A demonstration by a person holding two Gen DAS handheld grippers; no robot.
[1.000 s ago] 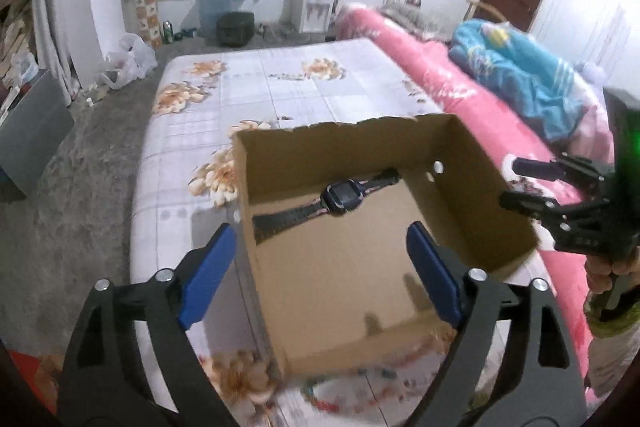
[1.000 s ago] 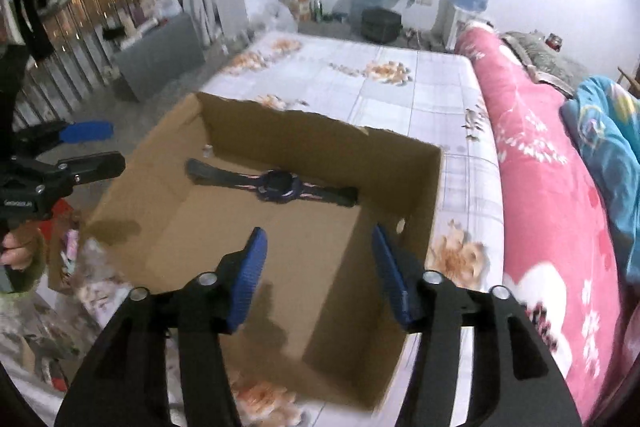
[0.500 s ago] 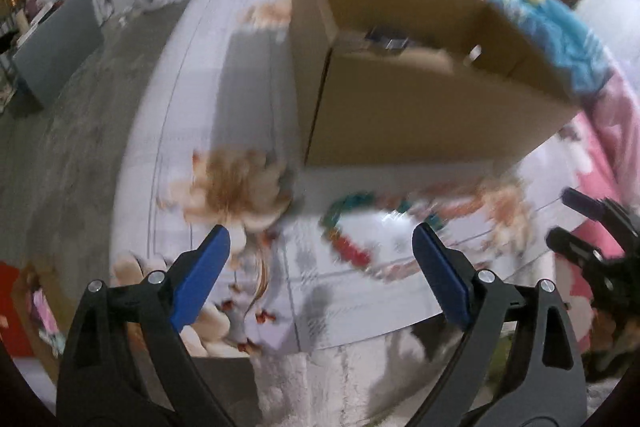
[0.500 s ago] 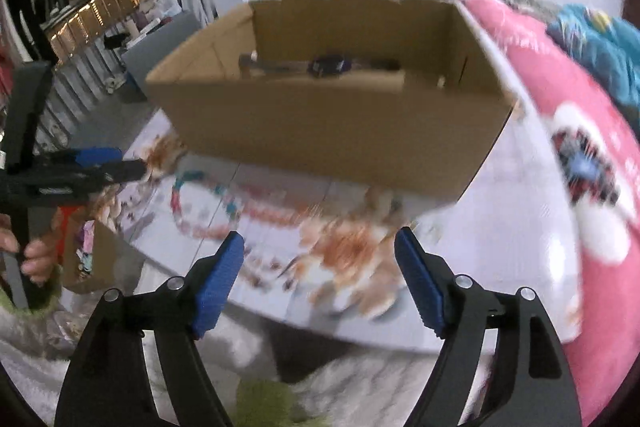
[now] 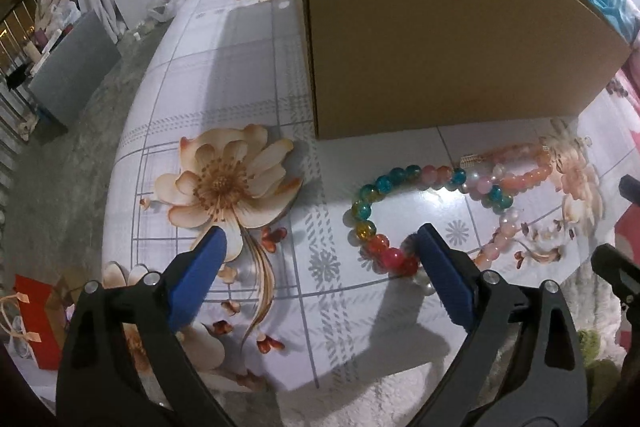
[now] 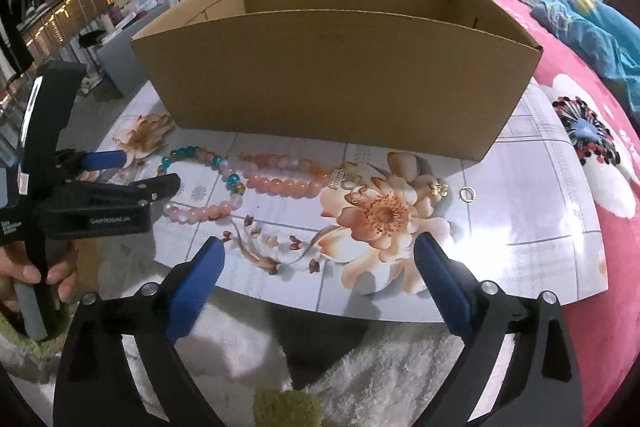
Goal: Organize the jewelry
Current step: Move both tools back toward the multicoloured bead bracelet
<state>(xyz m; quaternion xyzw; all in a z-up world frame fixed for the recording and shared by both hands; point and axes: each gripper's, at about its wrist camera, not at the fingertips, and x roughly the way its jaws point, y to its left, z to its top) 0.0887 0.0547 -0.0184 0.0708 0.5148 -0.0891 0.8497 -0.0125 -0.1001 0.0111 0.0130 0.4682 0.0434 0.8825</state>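
A multicoloured bead necklace (image 5: 378, 217) lies on the floral table in front of an open cardboard box (image 5: 440, 39); it also shows in the right wrist view (image 6: 208, 157). A pink-orange bead bracelet (image 6: 280, 183) lies beside it, also seen in the left wrist view (image 5: 524, 167). A small gold earring (image 6: 439, 189) and a ring (image 6: 467, 194) lie to the right. My left gripper (image 5: 320, 247) is open and empty, its right finger just above the necklace's red beads. My right gripper (image 6: 316, 255) is open and empty over the table's near edge. The box (image 6: 332, 75) hides its contents.
The table's front edge (image 6: 360, 307) runs just ahead of the right gripper, with white fluffy fabric (image 6: 380, 367) below. A pink bedspread (image 6: 600, 131) lies at the right. Grey floor (image 5: 60, 167) and a red gift bag (image 5: 36, 323) are at the left.
Both grippers have dropped from above the box down to the table's near edge. The watch inside the box is out of sight now. The beads are close in front.
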